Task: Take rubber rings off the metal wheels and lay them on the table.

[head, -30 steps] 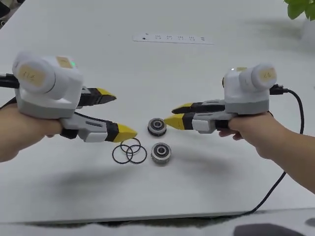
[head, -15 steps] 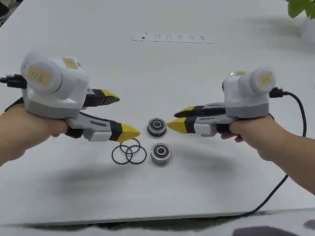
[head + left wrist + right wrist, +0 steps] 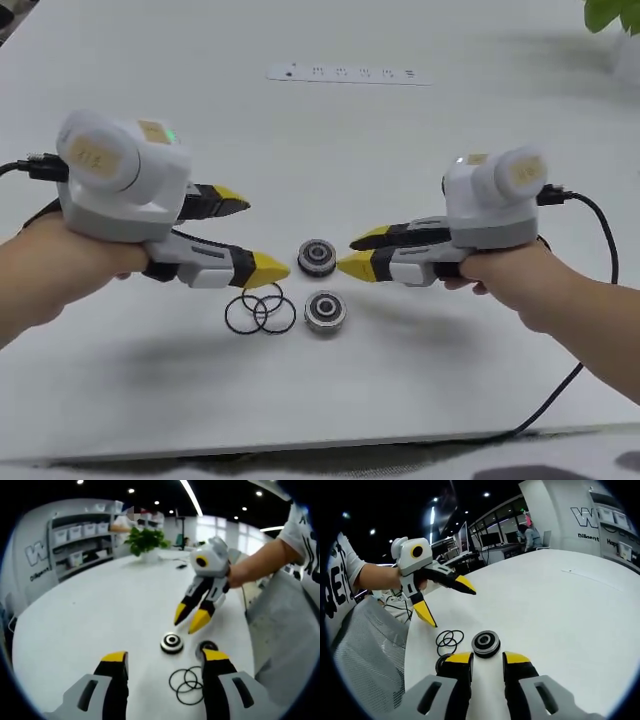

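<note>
Nearest on the white table (image 3: 420,380), 3 black rubber rings (image 3: 260,313) lie overlapped, just beside 1 metal wheel (image 3: 325,311). A 2nd metal wheel (image 3: 317,257) lies flat behind it, between the grippers' tips. The left gripper (image 3: 252,236) hangs spread wide and empty above the rings. The right gripper (image 3: 354,253), narrowly parted, grips nothing beside that wheel. Farther back lies a power strip (image 3: 345,73).

The back wall (image 3: 559,509) carries a large "W" — beneath it, small lettering starting "Diligen".
</note>
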{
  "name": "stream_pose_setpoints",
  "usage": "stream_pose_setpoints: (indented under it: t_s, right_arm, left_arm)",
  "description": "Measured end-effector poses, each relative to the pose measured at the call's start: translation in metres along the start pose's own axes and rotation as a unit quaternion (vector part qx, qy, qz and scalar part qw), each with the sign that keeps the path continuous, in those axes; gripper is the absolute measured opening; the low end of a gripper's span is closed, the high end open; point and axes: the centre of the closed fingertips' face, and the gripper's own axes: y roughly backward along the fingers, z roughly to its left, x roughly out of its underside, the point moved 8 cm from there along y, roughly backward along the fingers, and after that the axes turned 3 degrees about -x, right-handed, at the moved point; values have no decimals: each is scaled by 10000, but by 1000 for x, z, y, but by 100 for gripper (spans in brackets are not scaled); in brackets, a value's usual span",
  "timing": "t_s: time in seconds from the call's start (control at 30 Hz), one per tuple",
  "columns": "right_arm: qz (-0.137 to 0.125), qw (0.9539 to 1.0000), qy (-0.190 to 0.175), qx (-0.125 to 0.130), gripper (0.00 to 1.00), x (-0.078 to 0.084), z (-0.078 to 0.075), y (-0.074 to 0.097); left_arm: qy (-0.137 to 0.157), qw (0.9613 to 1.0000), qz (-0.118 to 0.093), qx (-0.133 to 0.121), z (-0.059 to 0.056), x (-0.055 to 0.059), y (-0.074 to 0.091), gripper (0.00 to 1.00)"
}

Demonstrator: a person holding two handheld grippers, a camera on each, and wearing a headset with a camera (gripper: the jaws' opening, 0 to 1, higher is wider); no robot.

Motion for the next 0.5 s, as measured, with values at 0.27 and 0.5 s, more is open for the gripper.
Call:
stream_pose_setpoints:
  t_s: [0.27,0.5]
  right_arm:
    - [70,10000,37,1,19,6,-3,-4]
    - [91,9999,95,-42,17,6,-3,-7]
  left_arm:
    - [-6,10000,21,55,-2,1,-7,57]
    - [4,9999,32,98,-2,0,-14,55]
